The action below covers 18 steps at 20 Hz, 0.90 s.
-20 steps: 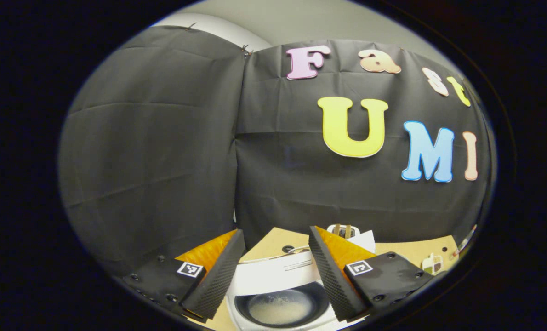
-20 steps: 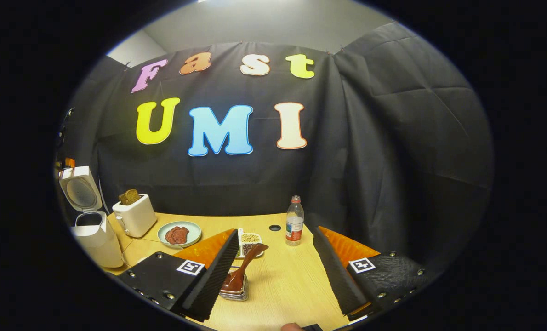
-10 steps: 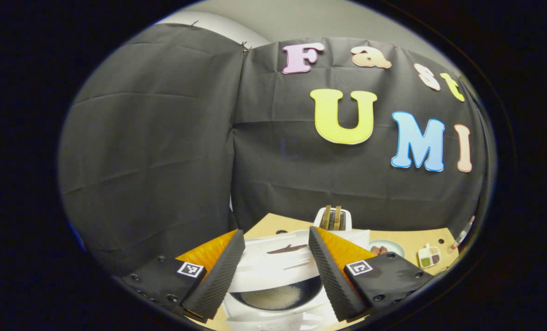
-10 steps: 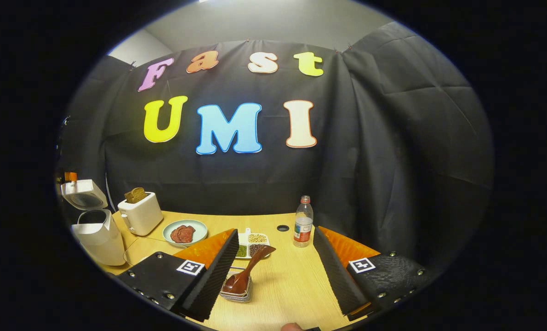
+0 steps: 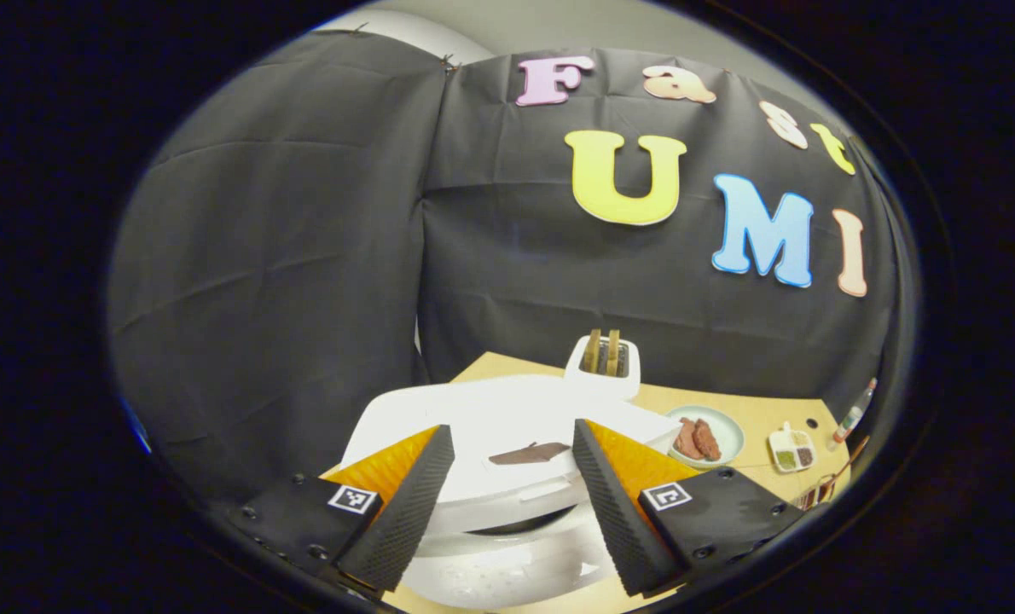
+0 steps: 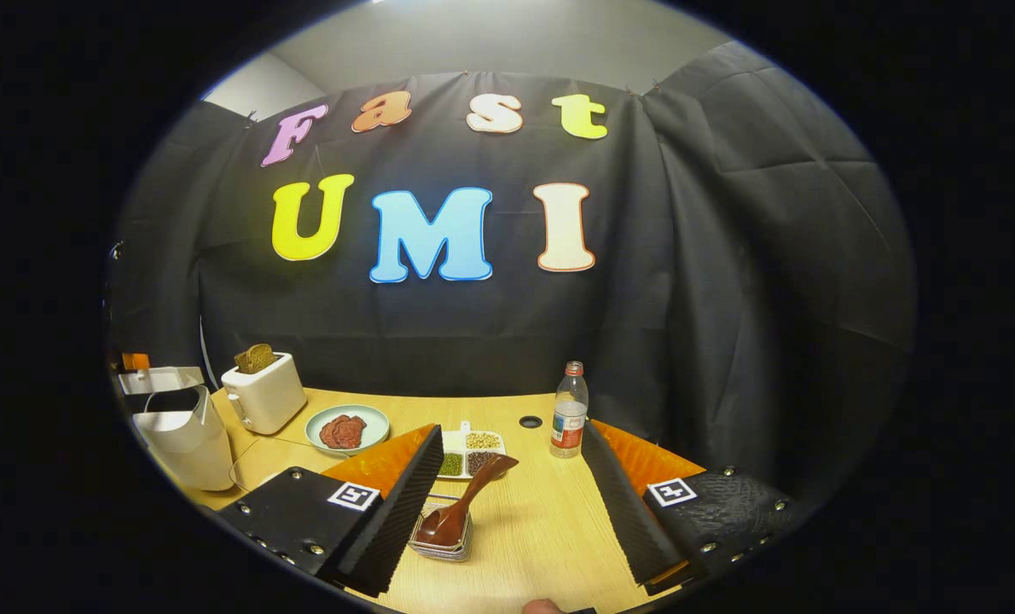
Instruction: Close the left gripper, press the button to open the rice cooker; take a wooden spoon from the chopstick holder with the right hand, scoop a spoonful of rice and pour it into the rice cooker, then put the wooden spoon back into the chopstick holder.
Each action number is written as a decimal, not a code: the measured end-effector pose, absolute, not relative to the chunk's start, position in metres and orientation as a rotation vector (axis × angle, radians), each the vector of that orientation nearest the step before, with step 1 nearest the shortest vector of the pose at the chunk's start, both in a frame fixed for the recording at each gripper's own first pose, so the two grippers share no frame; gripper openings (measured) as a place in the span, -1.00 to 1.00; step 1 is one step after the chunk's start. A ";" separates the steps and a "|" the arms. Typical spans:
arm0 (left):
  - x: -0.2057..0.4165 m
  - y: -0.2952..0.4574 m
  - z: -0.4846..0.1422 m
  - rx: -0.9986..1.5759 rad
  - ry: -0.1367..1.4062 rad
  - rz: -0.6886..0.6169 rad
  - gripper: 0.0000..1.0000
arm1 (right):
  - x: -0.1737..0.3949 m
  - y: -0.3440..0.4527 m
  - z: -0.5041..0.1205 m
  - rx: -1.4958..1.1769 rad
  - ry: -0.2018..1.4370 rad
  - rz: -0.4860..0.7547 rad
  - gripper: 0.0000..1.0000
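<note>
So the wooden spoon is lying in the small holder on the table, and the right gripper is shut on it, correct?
Not quite. In the right gripper view the wooden spoon does lie in the small holder on the table, but the right gripper is open, its fingers wide apart and clear of the spoon.

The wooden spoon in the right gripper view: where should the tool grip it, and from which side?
Probably the upper handle of the wooden spoon, coming from above. It leans up and to the right out of its holder, bowl end down, so the handle is the free part. The right tool is open.
</note>
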State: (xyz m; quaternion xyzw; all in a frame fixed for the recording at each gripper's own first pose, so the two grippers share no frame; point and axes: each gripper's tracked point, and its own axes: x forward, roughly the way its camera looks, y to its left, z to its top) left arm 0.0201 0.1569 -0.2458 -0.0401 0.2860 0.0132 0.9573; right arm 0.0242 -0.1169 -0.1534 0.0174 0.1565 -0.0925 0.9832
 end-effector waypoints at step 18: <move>-0.001 0.141 -0.308 -0.027 0.731 -0.078 0.94 | 0.035 -0.095 -0.165 0.016 0.344 -0.162 0.97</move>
